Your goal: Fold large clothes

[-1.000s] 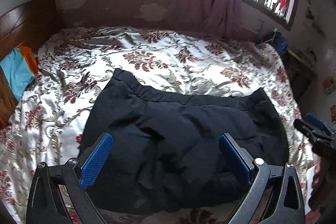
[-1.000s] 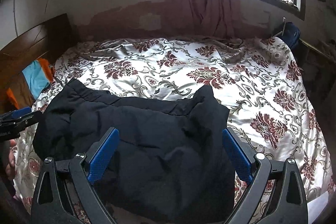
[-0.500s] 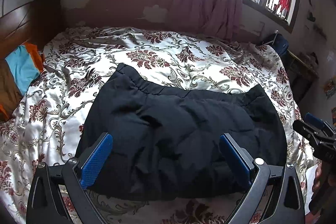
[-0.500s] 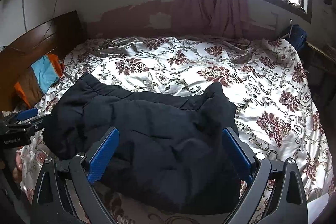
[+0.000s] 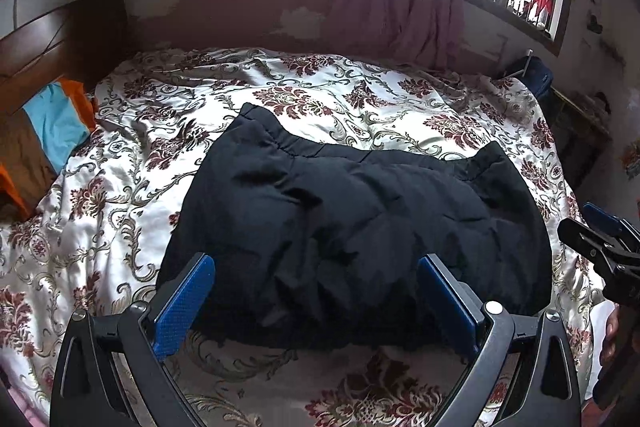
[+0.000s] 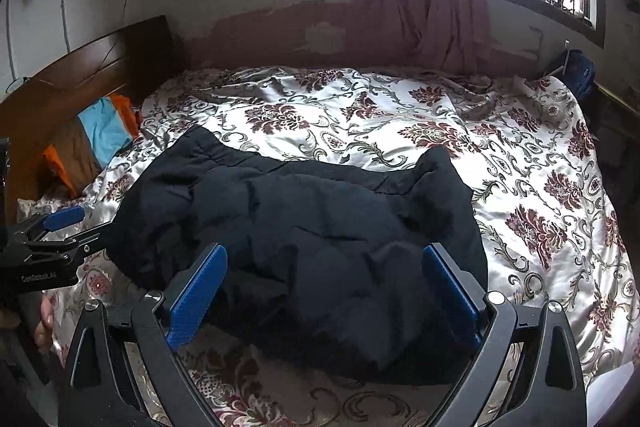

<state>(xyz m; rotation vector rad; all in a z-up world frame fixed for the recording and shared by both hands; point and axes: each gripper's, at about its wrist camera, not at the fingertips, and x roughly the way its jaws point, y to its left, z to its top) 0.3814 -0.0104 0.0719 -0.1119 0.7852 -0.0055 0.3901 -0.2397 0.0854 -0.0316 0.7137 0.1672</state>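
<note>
Faintly, "ComRobot.AI", perhaps, on left gripper (image 6: pixel 76 227); black garment (image 6: pixel 320 239) folded.

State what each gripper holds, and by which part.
Nothing: the left gripper and right gripper are both open, clear of the black garment.

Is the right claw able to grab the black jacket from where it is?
Probably yes. The right claw is open and points straight at the black jacket, which lies bare on the bedspread with nothing in between. It holds nothing yet.
</note>
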